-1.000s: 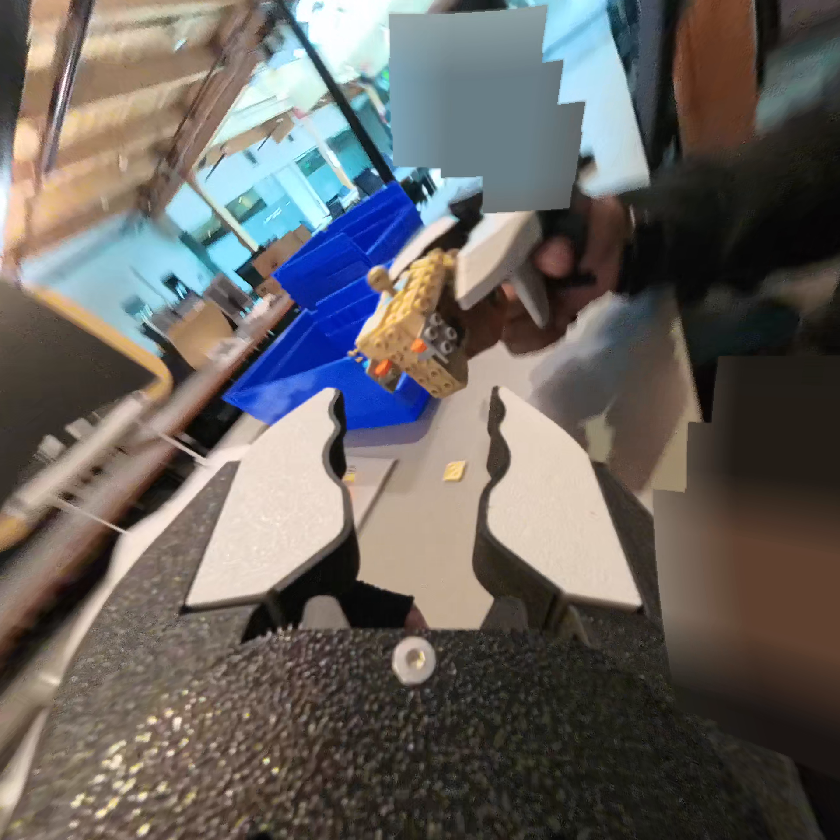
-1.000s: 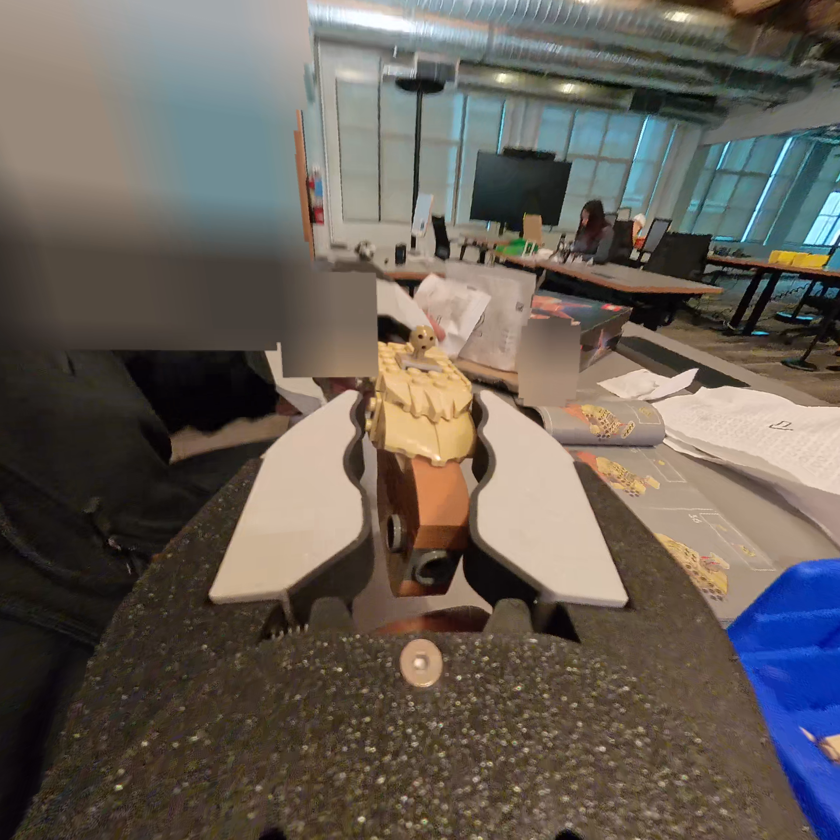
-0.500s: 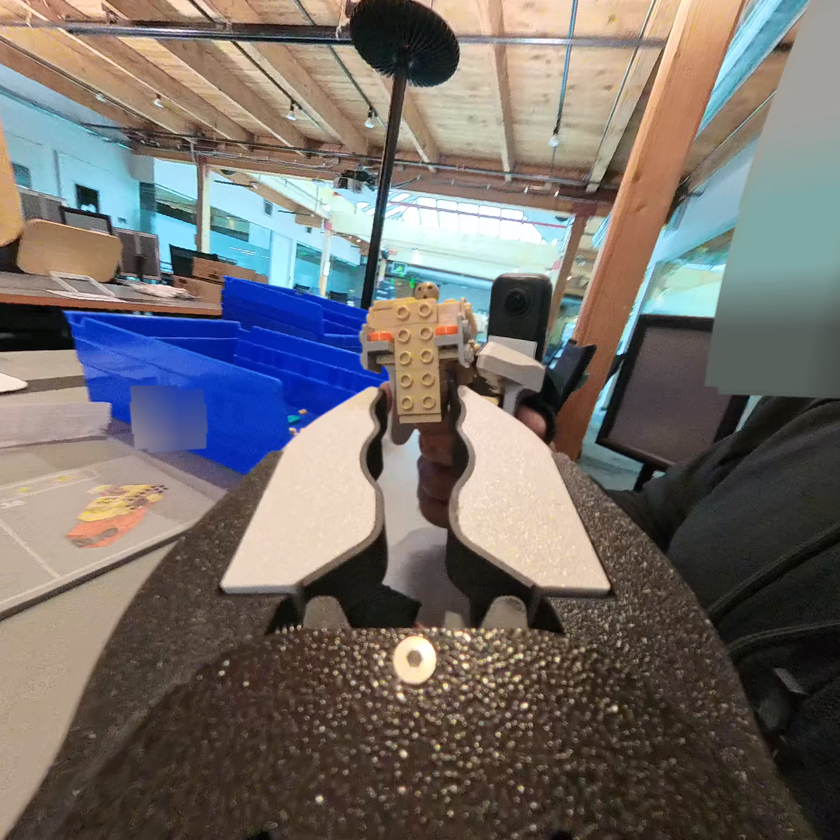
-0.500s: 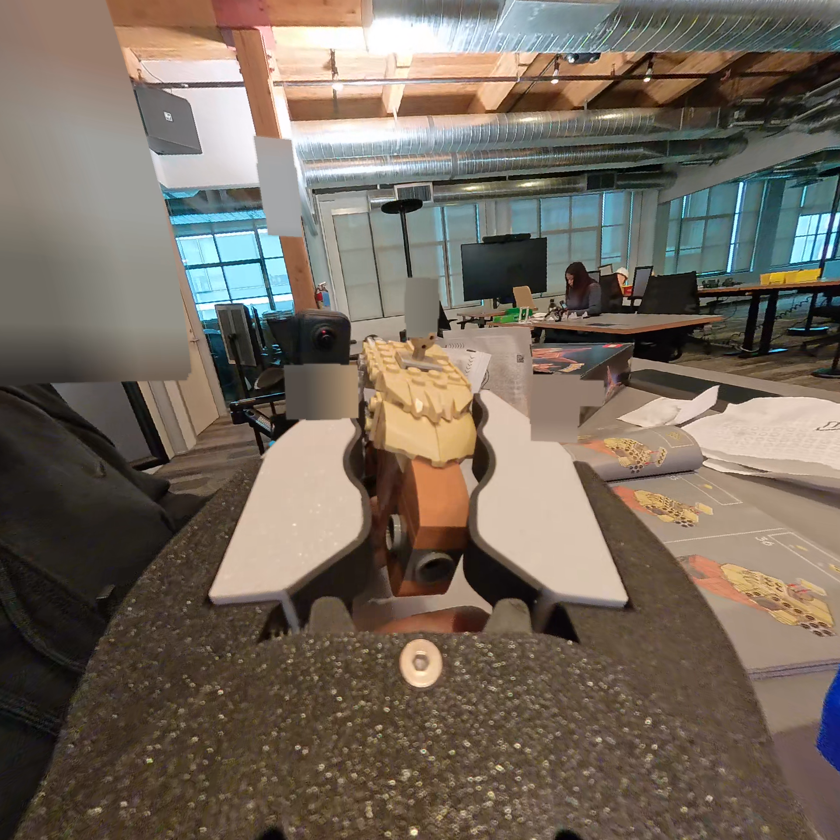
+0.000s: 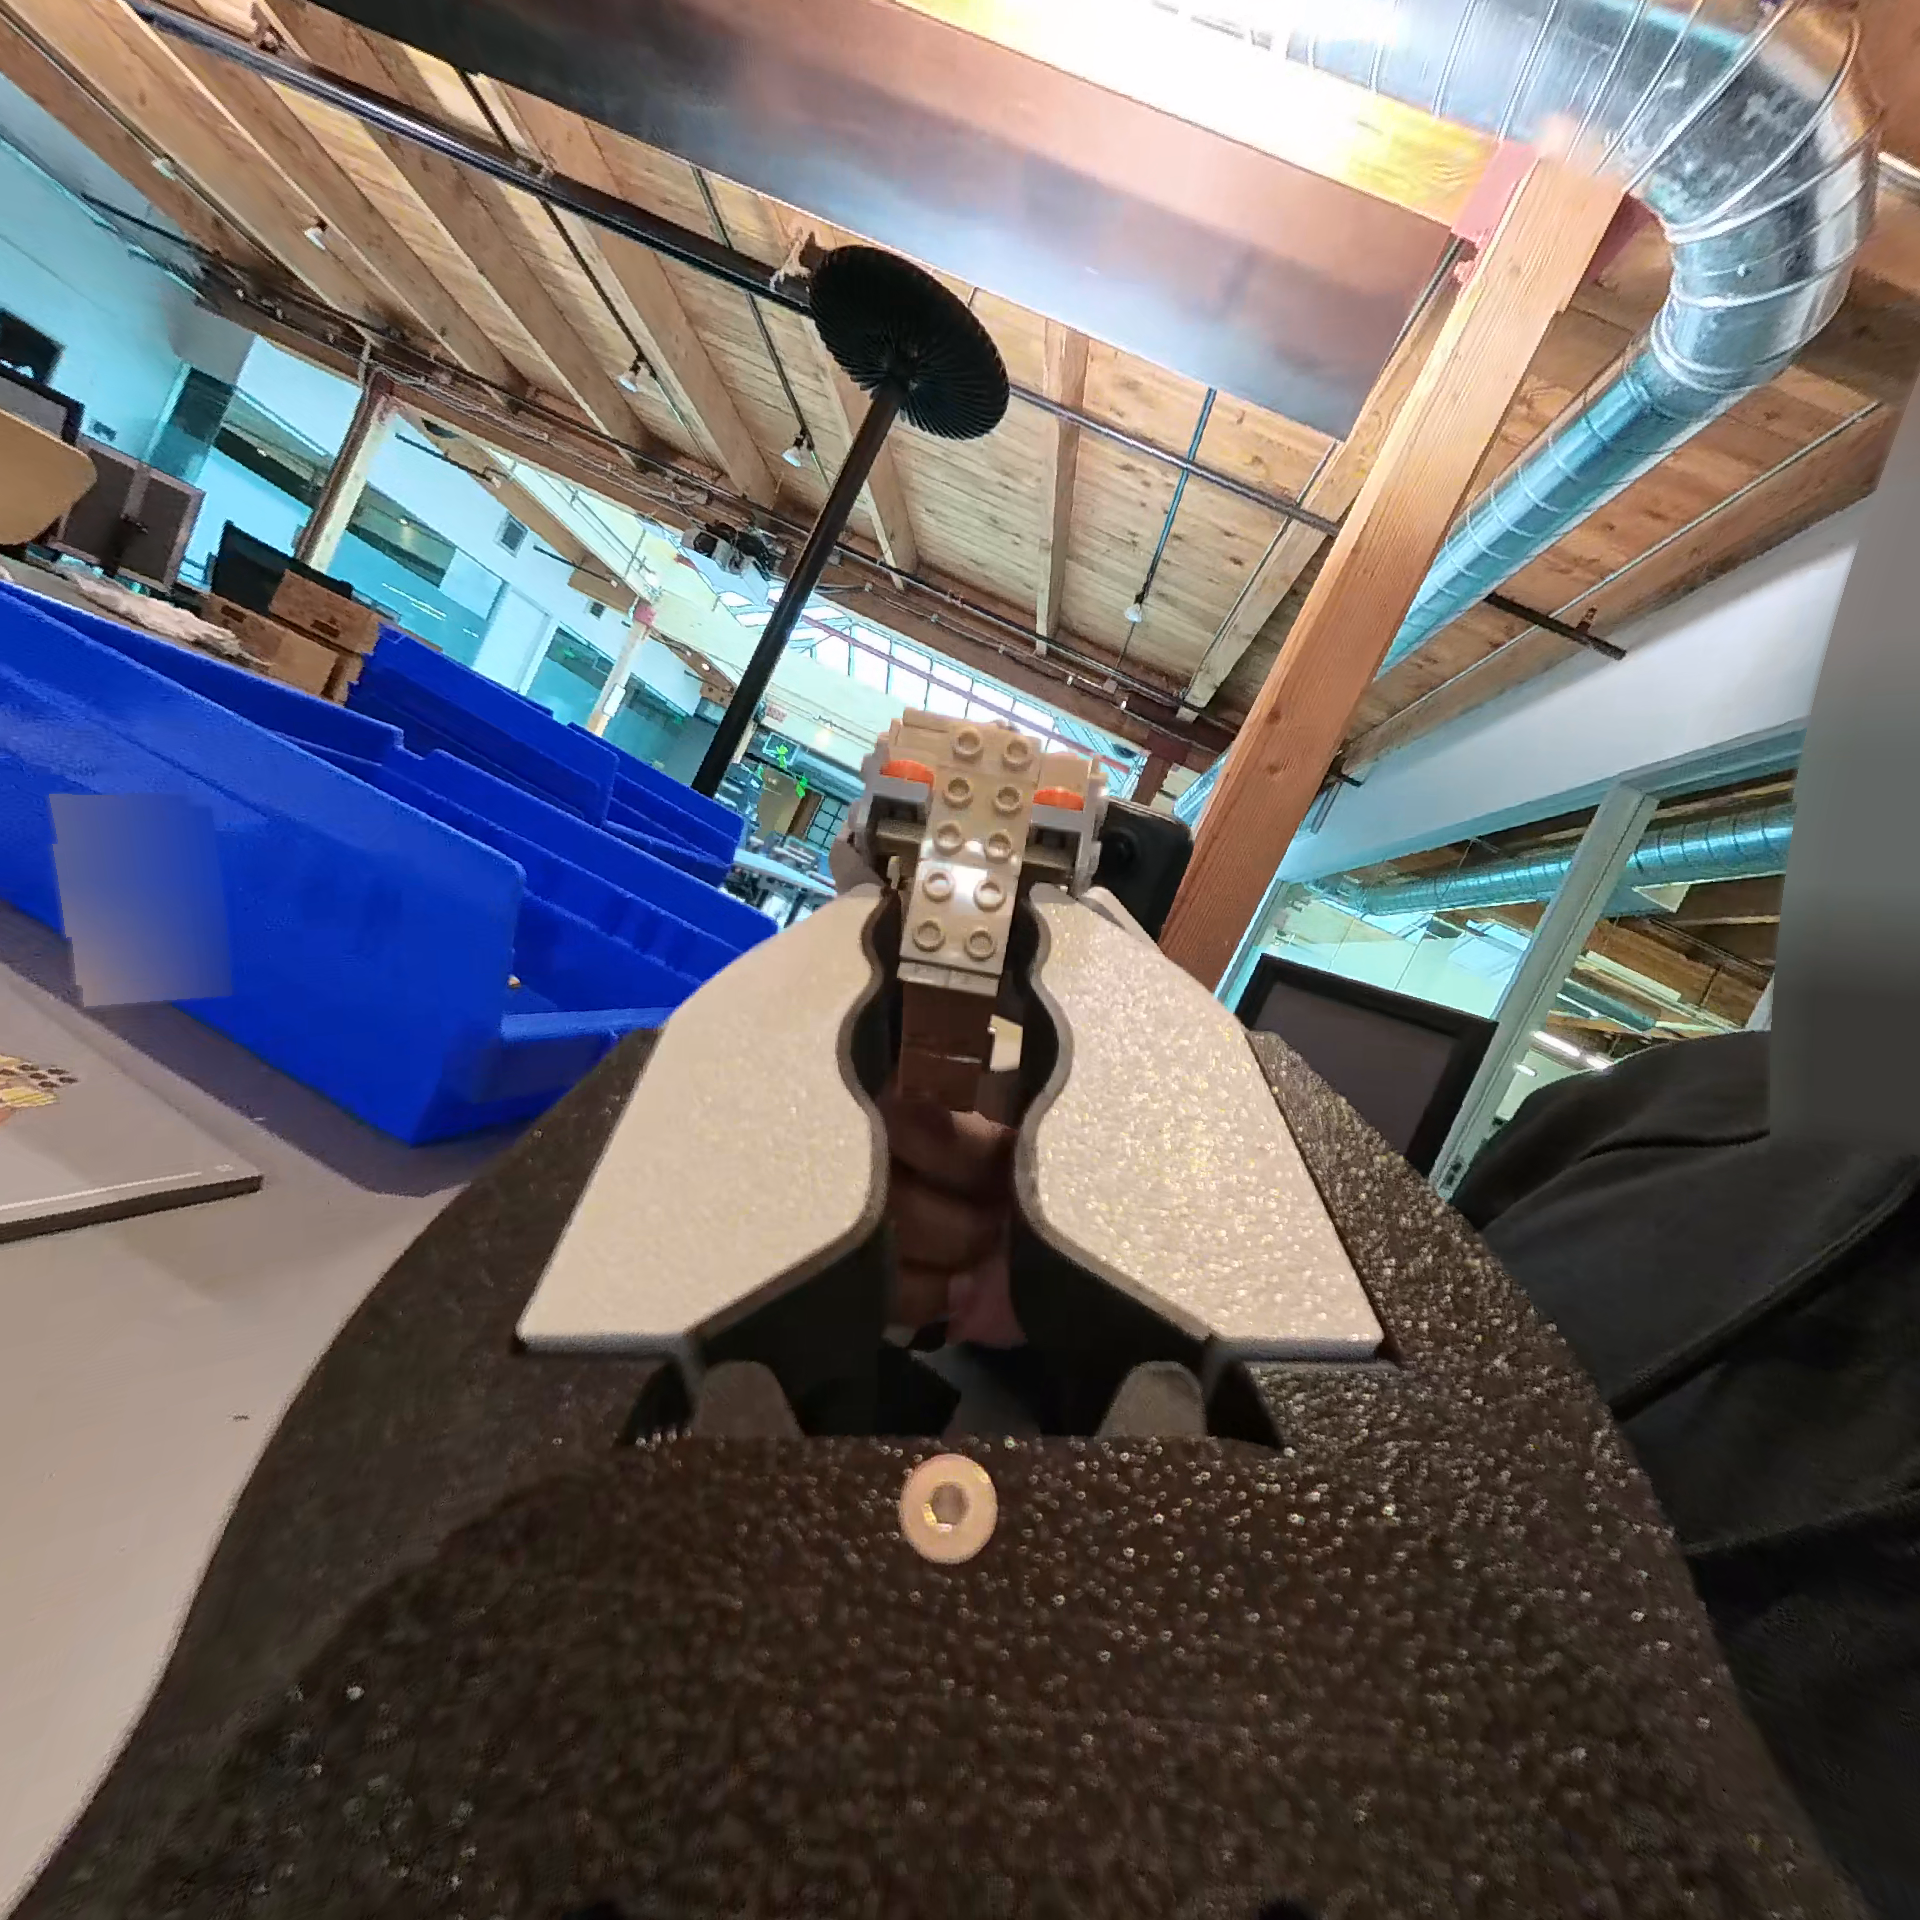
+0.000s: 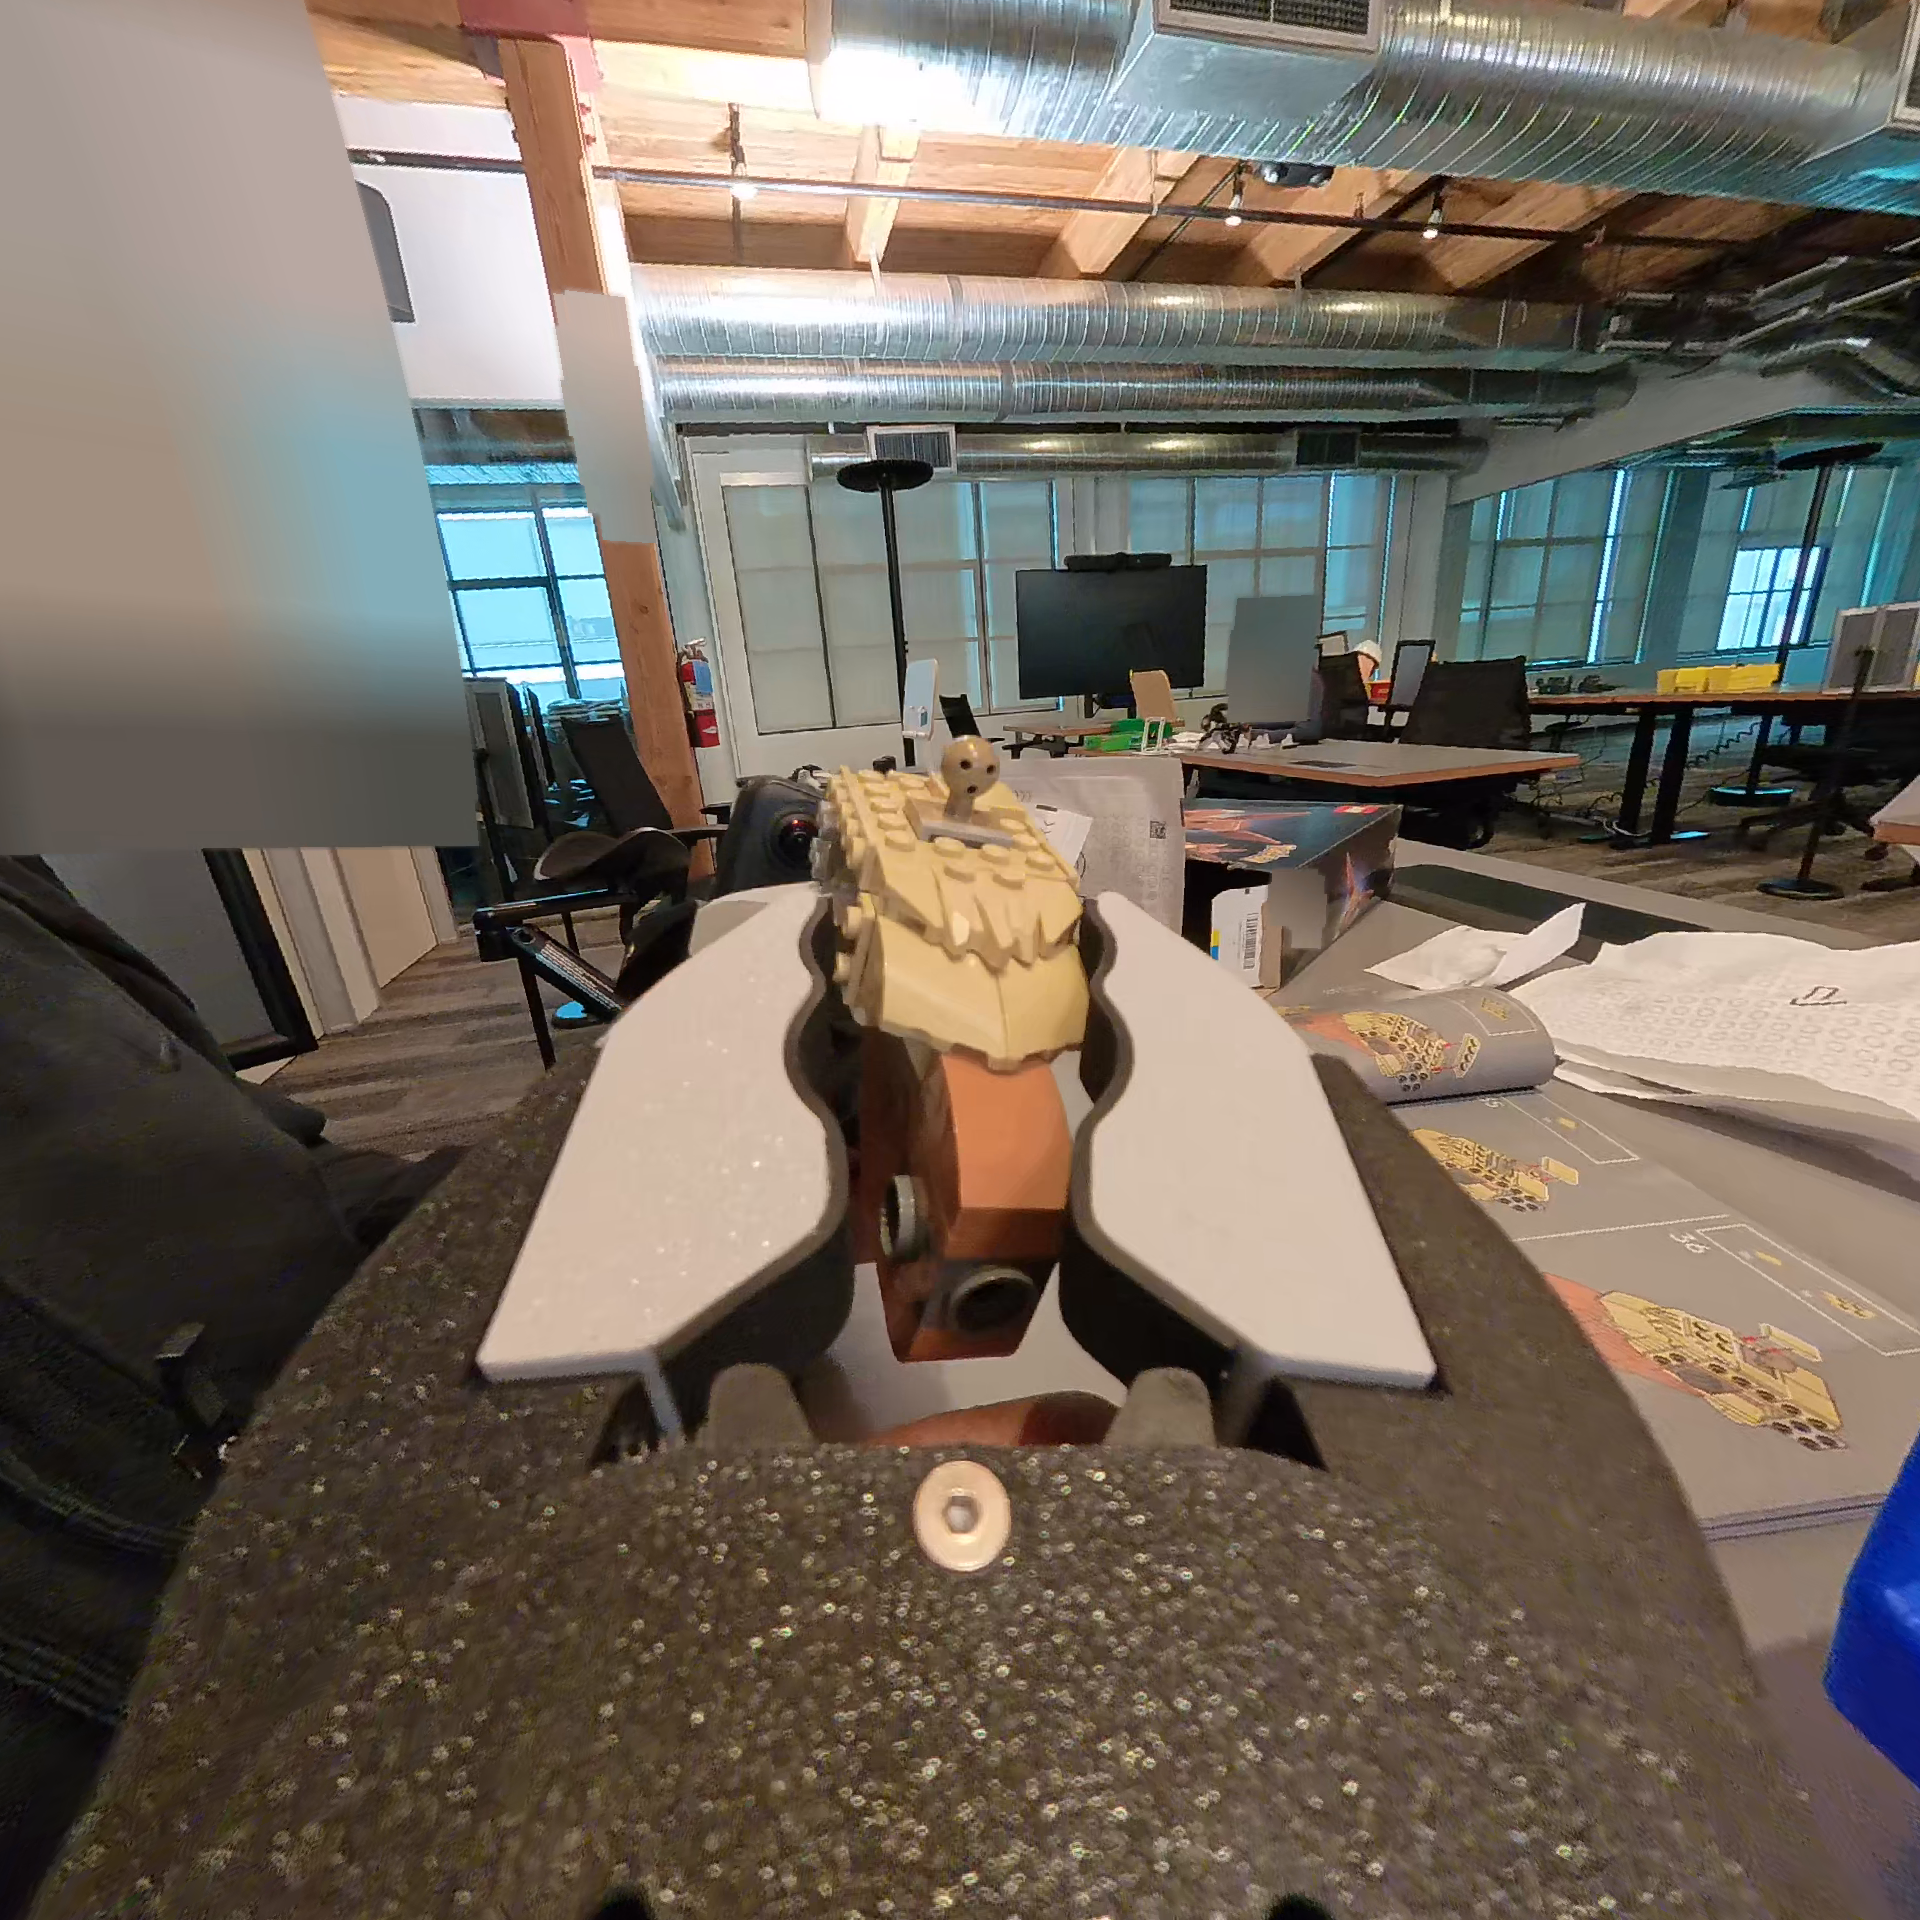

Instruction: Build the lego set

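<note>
Lego model sits between both jaws; bins left, booklet right.

Open office under exposed wooden ceiling joists and silver spiral ducts. Thick timber post rising to a beam. Tall gridded windows along the far wall, black monitor screen, long brown desks, black chairs.

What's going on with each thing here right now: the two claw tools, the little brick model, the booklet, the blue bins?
Right gripper: shut on the lego model.
Left gripper: closed around the model's tan studded end.
Lego model: part built, held in the air.
Instruction booklet: lying open on the table.
Blue bins: uncovered; contents mostly hidden.
Set box: standing on the table.
</note>
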Demonstrator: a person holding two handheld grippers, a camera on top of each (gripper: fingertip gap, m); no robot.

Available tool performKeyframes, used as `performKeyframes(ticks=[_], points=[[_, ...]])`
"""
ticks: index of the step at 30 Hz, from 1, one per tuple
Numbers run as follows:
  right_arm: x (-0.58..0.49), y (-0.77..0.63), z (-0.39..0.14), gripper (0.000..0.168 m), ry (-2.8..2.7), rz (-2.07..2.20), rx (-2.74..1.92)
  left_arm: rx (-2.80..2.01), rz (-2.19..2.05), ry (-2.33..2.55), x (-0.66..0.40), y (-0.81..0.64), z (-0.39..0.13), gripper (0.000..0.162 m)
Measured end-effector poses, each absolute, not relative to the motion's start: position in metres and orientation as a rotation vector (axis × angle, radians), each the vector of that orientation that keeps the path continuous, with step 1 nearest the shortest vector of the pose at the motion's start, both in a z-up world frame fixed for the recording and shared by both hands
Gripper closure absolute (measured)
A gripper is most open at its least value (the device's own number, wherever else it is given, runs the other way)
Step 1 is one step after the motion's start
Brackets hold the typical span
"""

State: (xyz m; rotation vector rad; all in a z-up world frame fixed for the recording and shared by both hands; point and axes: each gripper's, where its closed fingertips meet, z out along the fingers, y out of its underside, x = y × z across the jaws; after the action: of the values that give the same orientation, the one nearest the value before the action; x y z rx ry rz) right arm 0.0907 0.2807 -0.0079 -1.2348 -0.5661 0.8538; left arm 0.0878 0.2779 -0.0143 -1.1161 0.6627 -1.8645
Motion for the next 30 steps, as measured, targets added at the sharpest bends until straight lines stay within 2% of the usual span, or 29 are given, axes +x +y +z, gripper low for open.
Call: performKeyframes(ticks=[14, 19, 30], points=[[0.087, 0.28, -0.022, 0.122, -0.678, 0.781, -1.331, -0.995, -1.669, 0.653, 0.071, 0.284, -0.008, 0.145], [0.088, 0.281, -0.036, 0.131, -0.695, 0.835, -1.416, -0.97, -1.626, 0.658, 0.069, 0.284, -0.006, 0.145], [0.089, 0.28, -0.031, 0.134, -0.558, 0.932, -1.386, -0.969, -1.653, 0.632, 0.069, 0.283, -0.005, 0.142]])
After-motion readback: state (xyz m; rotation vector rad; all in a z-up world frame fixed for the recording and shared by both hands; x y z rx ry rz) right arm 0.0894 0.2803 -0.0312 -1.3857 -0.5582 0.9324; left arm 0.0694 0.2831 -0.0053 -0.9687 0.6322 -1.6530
